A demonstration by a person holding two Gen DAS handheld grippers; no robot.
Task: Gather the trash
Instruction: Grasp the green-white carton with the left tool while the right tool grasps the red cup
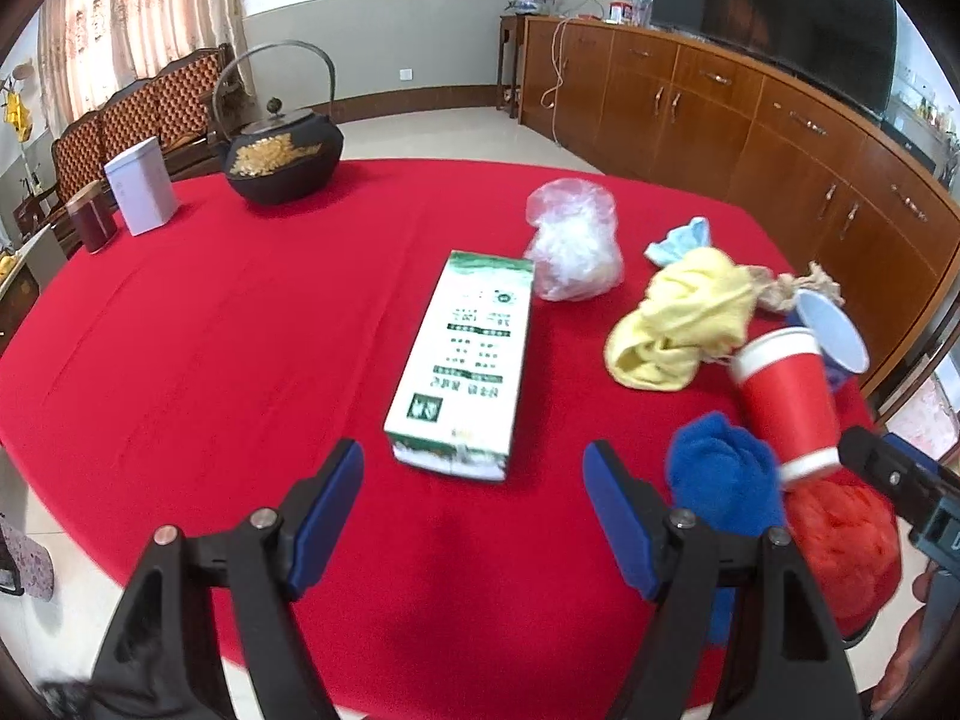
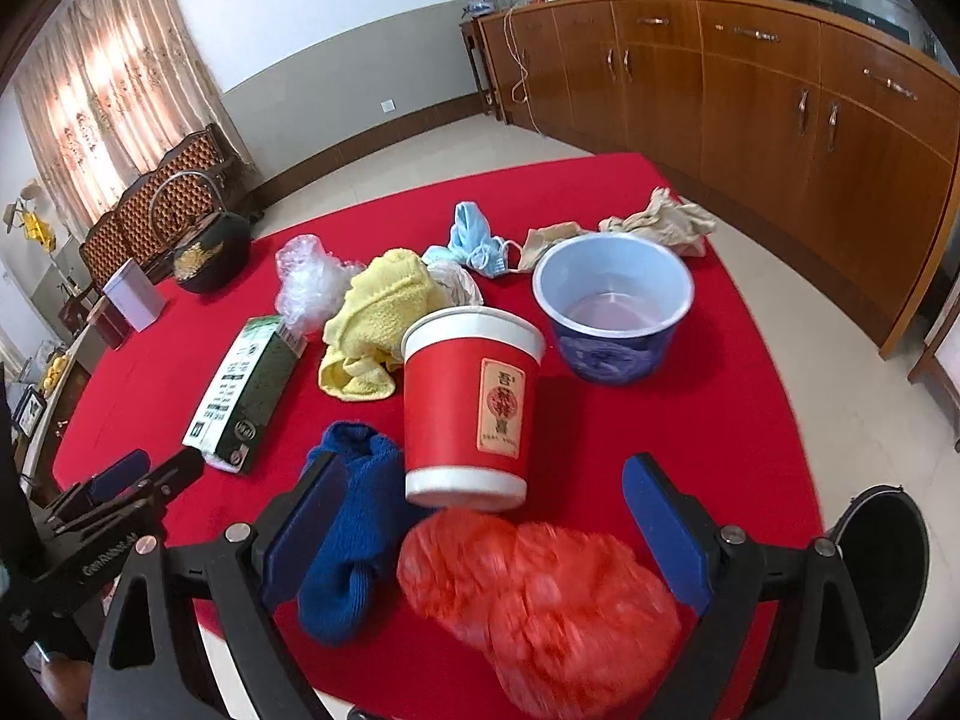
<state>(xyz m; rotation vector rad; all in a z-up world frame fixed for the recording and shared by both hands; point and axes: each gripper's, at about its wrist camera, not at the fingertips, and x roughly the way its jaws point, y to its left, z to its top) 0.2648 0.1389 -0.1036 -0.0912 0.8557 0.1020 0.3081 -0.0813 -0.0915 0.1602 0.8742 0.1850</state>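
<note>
Two hand-held grippers with black frames and flat blue pads hover at the near edge of a round tabletop covered in smooth red cloth. The left gripper has its fingers spread wide and holds nothing. The right gripper is also spread wide and empty, its fingers flanking a crinkled orange-red plastic bag at the near edge.

Just beside the bag lies a fuzzy blue sock. Behind both stands a red paper cup with white rims and a printed label, touching the bag's top edge in the right view. Ahead of the left gripper a long white-and-green carton lies flat.

Further on sit a bunched yellow knit cloth and a round blue bowl with a pale inside. Beyond them lie a crumpled clear plastic bag, a light blue face mask and a wrinkled beige rag.

At the far side stand a black cast-iron teapot with a hoop handle, a white tin and a dark red jar.
</note>
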